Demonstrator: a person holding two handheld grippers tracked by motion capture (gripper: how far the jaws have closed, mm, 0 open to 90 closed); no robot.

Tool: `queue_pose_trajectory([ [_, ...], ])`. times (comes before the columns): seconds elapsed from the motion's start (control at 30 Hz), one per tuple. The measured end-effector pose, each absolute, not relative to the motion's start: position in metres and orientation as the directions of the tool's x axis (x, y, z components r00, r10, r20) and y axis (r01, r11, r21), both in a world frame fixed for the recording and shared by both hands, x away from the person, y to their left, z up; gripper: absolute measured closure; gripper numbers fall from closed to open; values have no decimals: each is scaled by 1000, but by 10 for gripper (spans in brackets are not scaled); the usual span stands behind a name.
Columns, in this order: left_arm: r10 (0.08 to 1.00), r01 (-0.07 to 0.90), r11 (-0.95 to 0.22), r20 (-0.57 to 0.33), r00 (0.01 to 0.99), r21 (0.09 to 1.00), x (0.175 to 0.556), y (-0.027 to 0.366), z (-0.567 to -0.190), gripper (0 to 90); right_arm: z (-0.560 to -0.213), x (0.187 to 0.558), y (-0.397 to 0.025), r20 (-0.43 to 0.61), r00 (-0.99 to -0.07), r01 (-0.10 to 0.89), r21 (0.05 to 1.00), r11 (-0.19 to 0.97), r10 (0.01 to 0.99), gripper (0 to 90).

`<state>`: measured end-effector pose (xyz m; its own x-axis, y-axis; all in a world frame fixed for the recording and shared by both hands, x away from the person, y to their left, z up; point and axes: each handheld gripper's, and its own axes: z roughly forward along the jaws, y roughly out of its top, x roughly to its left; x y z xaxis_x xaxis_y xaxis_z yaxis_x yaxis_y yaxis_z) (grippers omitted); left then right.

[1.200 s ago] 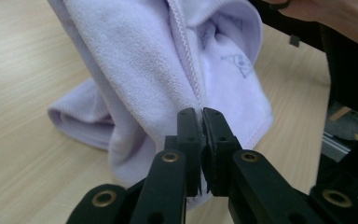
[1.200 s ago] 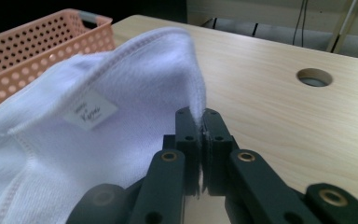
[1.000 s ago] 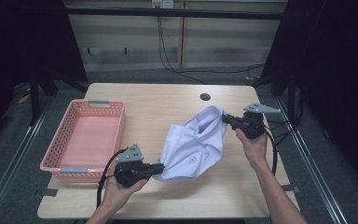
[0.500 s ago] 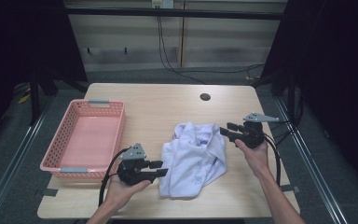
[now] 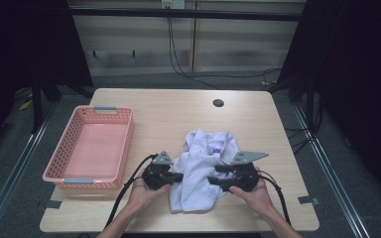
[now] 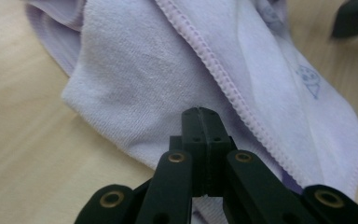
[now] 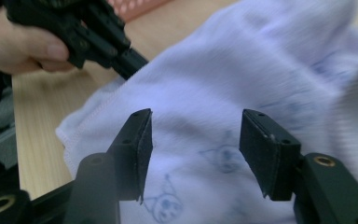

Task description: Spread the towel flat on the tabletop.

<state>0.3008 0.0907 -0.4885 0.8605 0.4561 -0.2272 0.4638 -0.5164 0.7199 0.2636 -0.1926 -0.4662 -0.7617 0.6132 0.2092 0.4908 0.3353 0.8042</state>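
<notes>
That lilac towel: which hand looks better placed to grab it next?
Probably the right. The right tool hangs open directly over the towel, jaws apart. The left tool has its jaws together beside the towel's edge and would need opening first.

Laboratory recording bay: wooden table enclosed by black curtains, with cables hanging down the wall panel behind the table.

Lilac cartoon-print towel, pink basket
</notes>
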Motion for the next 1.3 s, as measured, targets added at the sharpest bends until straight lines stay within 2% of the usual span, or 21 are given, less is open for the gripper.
queue_pose_trajectory([
  [0.07, 447, 464, -524, -234, 864, 714, 296, 92, -488, 900, -478, 264, -179, 182, -771, 493, 777, 391, 610, 401],
  [0.17, 432, 463, -530, -244, 868, 710, 288, 94, -490, 889, -490, 270, -166, 163, -778, 497, 751, 435, 607, 404],
  [0.23, 414, 453, -538, -246, 877, 711, 282, 95, -491, 888, -494, 273, -161, 140, -778, 494, 738, 460, 612, 548],
  [0.3, 394, 444, -542, -252, 884, 714, 276, 93, -492, 887, -493, 277, -163, 124, -768, 495, 737, 460, 628, 765],
  [0.33, 378, 445, -549, -265, 887, 708, 272, 91, -493, 887, -491, 279, -167, 128, -764, 496, 743, 449, 632, 804],
  [0.4, 361, 422, -571, -245, 900, 704, 263, 83, -494, 887, -484, 284, -179, 145, -743, 507, 760, 408, 653, 823],
  [0.43, 328, 424, -577, -277, 903, 698, 260, 79, -494, 876, -480, 286, -188, 144, -721, 511, 771, 380, 678, 829],
  [0.57, 308, 403, -590, -266, 913, 700, 254, 70, -490, 826, -471, 298, -232, 185, -658, 537, 795, 282, 730, 818],
  [0.67, 322, 417, -547, -277, 905, 726, 261, 72, -483, 776, -471, 297, -254, 178, -604, 549, 799, 244, 777, 783],
  [0.73, 348, 429, -502, -279, 895, 751, 270, 77, -478, 761, -471, 296, -263, 190, -588, 561, 796, 227, 786, 693],
  [0.87, 421, 440, -433, -255, 870, 786, 288, 86, -469, 722, -468, 287, -271, 201, -585, 556, 804, 209, 786, 590],
  [0.97, 473, 474, -383, -272, 838, 793, 300, 93, -473, 717, -462, 273, -268, 210, -607, 540, 817, 203, 767, 541],
  [1.07, 474, 474, -421, -258, 842, 774, 304, 90, -482, 711, -459, 255, -262, 211, -650, 520, 824, 225, 730, 558],
  [1.23, 460, 462, -498, -227, 858, 734, 300, 80, -496, 802, -473, 234, -253, 232, -708, 535, 792, 294, 667, 586],
  [1.3, 466, 468, -497, -230, 854, 731, 300, 80, -495, 814, -481, 233, -248, 221, -719, 545, 768, 336, 659, 542],
])
